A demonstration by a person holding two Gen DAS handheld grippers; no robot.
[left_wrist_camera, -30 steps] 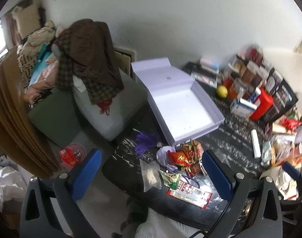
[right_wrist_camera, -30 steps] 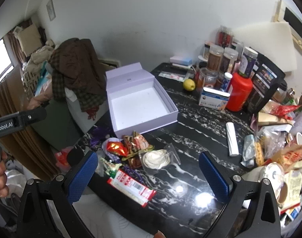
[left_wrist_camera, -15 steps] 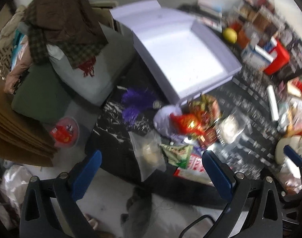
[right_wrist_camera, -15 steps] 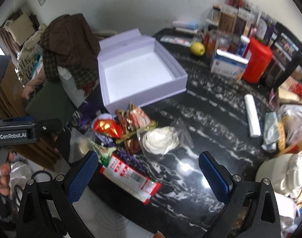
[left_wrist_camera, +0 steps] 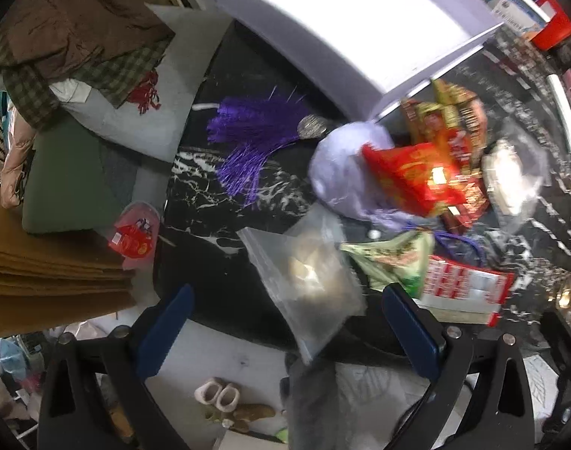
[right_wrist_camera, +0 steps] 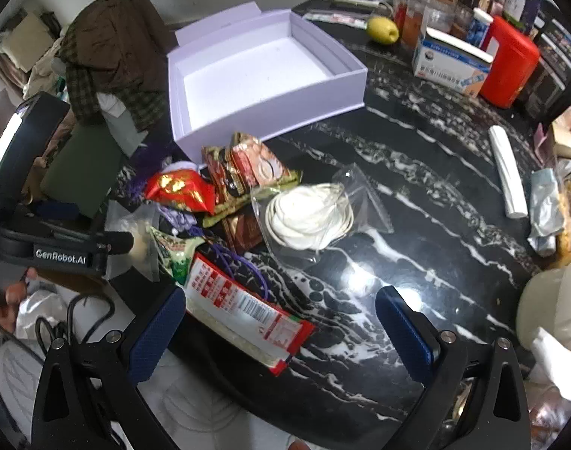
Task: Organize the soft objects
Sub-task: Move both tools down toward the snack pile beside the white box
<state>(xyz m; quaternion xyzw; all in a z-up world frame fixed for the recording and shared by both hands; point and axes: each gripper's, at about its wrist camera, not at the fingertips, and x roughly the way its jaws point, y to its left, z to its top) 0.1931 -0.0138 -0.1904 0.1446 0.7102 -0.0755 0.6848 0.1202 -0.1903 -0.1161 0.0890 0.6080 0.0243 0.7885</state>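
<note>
Clear bag [left_wrist_camera: 308, 281] lies, seemingly untouched, between left hand-held gripper [left_wrist_camera: 285, 322] fingers.

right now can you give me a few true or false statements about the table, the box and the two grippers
1. The lilac box is empty. True.
2. The left gripper is shut on a snack packet. False: its jaws stand open, holding nothing.
3. The clear bag of white cord lies on the black table, outside the box. True.
4. The lemon is in the box. False: it sits on the table behind the box.
5. The right gripper is open. True.
6. The purple tassel lies on the red packet. False: it lies apart, on the table.
</note>
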